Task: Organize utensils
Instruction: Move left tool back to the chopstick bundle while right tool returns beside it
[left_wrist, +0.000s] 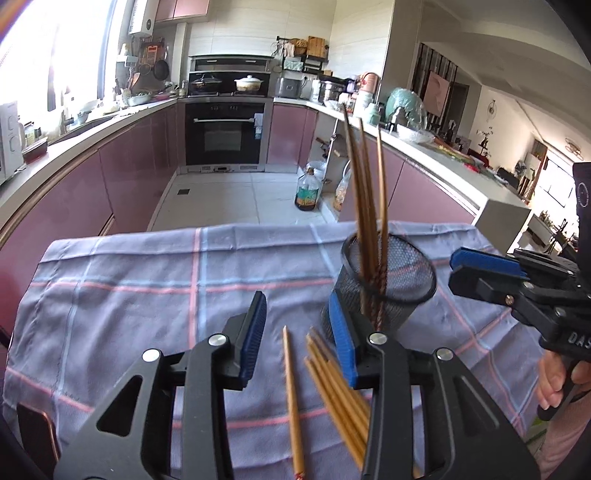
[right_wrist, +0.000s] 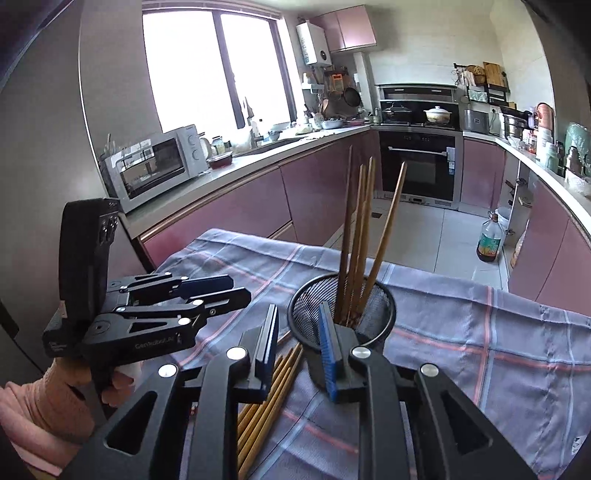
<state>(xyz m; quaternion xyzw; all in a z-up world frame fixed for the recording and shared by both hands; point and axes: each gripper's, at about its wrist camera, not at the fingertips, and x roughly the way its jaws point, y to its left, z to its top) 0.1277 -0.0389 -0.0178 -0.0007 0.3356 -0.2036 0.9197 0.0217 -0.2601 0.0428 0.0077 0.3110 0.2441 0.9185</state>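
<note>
A black mesh cup (left_wrist: 399, 280) (right_wrist: 373, 310) stands on a blue checked cloth (left_wrist: 129, 295) (right_wrist: 480, 332). Several wooden chopsticks (left_wrist: 365, 206) (right_wrist: 354, 229) stand upright in it. More loose chopsticks (left_wrist: 332, 384) (right_wrist: 269, 395) lie on the cloth just left of the cup, one (left_wrist: 291, 387) apart from the bundle. My left gripper (left_wrist: 297, 306) (right_wrist: 240, 290) hovers open over these, its right finger beside the cup. My right gripper (right_wrist: 298, 314) (left_wrist: 454, 271) is open with nothing between its pads, close to the cup's near rim.
The cloth covers a small table whose far edge drops to a tiled kitchen floor. A brown oil bottle (left_wrist: 307, 192) (right_wrist: 489, 240) stands on the floor. Pink cabinets, an oven (left_wrist: 224, 136) and a microwave (right_wrist: 159, 166) line the walls. A hand (right_wrist: 74, 384) holds each gripper.
</note>
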